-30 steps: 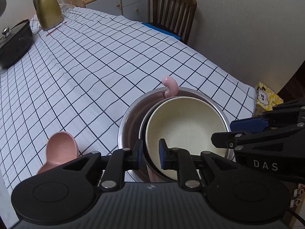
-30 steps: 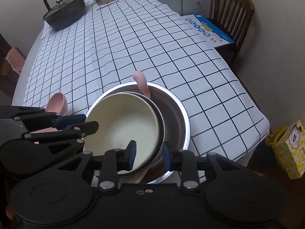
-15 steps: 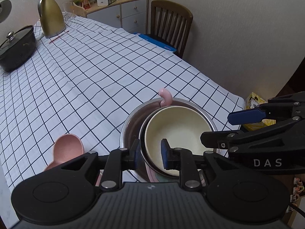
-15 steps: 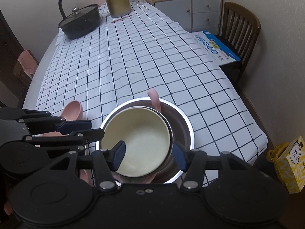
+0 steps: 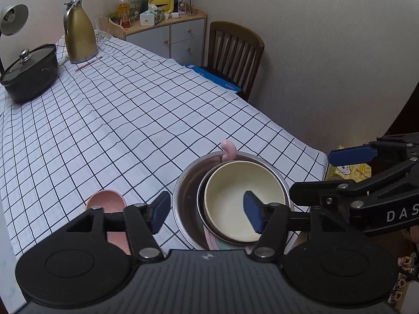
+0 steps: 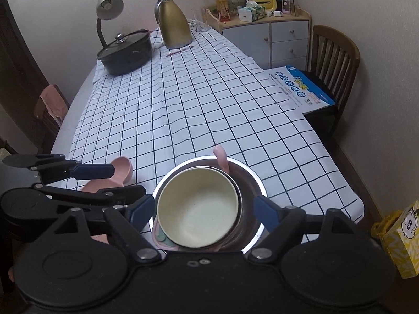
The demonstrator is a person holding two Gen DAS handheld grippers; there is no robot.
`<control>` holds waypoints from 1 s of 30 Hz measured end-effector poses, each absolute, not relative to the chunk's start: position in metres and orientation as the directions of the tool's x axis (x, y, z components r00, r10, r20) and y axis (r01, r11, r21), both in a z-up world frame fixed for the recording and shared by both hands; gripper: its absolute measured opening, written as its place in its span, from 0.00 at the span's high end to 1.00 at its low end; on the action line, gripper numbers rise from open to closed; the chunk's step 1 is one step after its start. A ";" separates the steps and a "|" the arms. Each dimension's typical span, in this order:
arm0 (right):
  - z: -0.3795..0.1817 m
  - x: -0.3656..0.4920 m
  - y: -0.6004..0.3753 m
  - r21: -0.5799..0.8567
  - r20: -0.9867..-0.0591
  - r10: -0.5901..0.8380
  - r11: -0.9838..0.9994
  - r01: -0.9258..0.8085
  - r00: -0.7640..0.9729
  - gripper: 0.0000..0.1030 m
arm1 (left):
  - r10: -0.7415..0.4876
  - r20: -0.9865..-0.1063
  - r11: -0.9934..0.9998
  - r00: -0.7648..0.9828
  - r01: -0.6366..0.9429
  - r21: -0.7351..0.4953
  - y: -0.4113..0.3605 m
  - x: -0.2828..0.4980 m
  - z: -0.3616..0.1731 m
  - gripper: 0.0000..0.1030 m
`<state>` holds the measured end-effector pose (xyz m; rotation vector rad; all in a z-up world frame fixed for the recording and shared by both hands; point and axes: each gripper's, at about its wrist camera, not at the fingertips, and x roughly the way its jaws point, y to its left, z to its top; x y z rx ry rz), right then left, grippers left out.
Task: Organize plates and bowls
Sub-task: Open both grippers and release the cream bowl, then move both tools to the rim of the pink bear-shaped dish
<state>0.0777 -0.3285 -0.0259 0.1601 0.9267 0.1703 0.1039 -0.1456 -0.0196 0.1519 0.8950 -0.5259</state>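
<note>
A cream bowl (image 5: 243, 198) sits nested in a steel bowl (image 5: 188, 188) at the table's near edge, with pink and green plates partly hidden beneath. A pink spoon handle (image 5: 229, 150) sticks up at the far rim. The stack also shows in the right wrist view, cream bowl (image 6: 197, 209) inside steel bowl (image 6: 251, 180). My left gripper (image 5: 207, 213) is open and empty above the stack's left side. My right gripper (image 6: 203, 213) is open and empty, its jaws wide on either side of the stack.
A pink scoop-shaped dish (image 5: 106, 204) lies left of the stack. A black lidded pot (image 6: 125, 52), a gold jug (image 6: 172, 23) and a lamp (image 6: 107, 7) stand at the table's far end. A wooden chair (image 6: 332, 60) with a blue booklet stands right.
Both grippers have opened wide and pulled back and up from the bowl stack. The cream bowl stays nested in the steel bowl.
</note>
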 end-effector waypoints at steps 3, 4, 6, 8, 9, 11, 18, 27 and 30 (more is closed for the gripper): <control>-0.025 0.073 -0.329 0.202 -0.772 0.207 0.976 -0.077 0.601 0.12 | -0.385 -0.768 0.863 0.512 0.495 -0.103 -0.139 0.103 -0.020 0.32; -0.025 0.071 -0.330 0.200 -0.769 0.205 0.977 -0.078 0.605 0.11 | -0.389 -0.769 0.863 0.508 0.493 -0.111 -0.137 0.103 -0.022 0.32; -0.027 0.067 -0.333 0.198 -0.763 0.201 0.977 -0.073 0.615 0.08 | -0.386 -0.774 0.865 0.502 0.488 -0.115 -0.133 0.105 -0.025 0.32; -0.030 0.064 -0.338 0.198 -0.759 0.192 0.978 -0.061 0.622 0.06 | -0.374 -0.781 0.870 0.501 0.481 -0.108 -0.128 0.107 -0.031 0.32; -0.032 0.061 -0.342 0.196 -0.757 0.185 0.979 -0.053 0.626 0.05 | -0.369 -0.785 0.872 0.498 0.477 -0.107 -0.126 0.109 -0.033 0.31; -0.037 0.058 -0.348 0.190 -0.758 0.170 0.981 -0.037 0.629 0.05 | -0.358 -0.792 0.878 0.495 0.468 -0.104 -0.122 0.113 -0.039 0.31; -0.067 0.059 -0.371 0.157 -0.780 0.102 0.987 0.036 0.618 0.09 | -0.331 -0.820 0.884 0.468 0.457 -0.096 -0.115 0.138 -0.069 0.32; -0.108 0.075 -0.391 0.185 -0.827 0.105 0.978 0.091 0.552 0.16 | -0.276 -0.866 0.903 0.418 0.420 -0.085 -0.120 0.171 -0.101 0.32; -0.120 0.079 -0.395 0.205 -0.841 0.124 0.974 0.097 0.527 0.19 | -0.275 -0.876 0.902 0.395 0.423 -0.092 -0.126 0.179 -0.108 0.32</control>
